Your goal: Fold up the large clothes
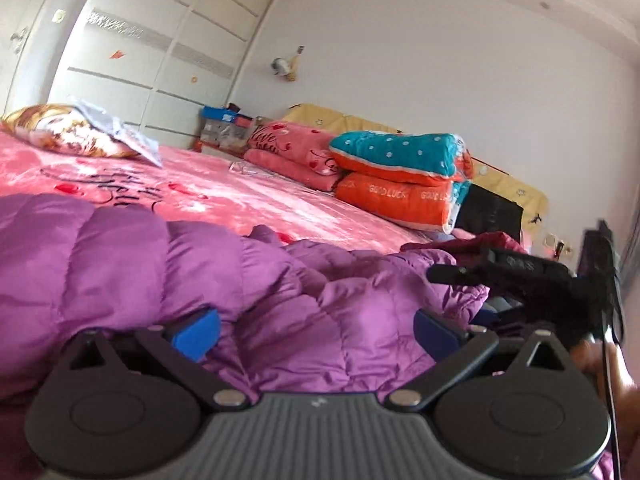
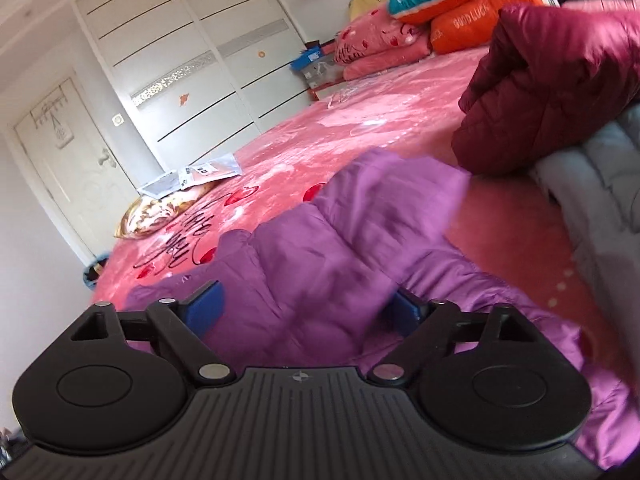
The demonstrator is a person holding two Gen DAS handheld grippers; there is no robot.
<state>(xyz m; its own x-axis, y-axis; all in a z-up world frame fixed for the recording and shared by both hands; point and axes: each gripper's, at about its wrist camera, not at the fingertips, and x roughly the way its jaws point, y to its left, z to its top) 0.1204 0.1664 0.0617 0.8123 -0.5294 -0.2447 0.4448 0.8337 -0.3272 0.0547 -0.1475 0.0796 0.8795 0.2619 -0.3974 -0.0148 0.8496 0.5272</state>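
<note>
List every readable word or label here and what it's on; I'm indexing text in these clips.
"GOOD LUCK": repeated on the orange quilt.
"Love": on the folded pink blanket.
Black script on the pink bedspread: too distorted to read.
Label on the grey mailer bag: too small to read.

Quilted jacket point(image 1: 168, 264) spread on bed point(image 1: 256, 196) right in front of me, bunched between both my sets of jaws. Second padded jacket point(image 2: 560, 80) heaped on bed to its right. Stack of folded quilts point(image 1: 400, 176) at far end by headboard point(image 1: 508, 184). Pillow point(image 1: 64, 132) far left, packet point(image 1: 120, 132) on top. Wardrobe point(image 1: 160, 52) behind bed.
</note>
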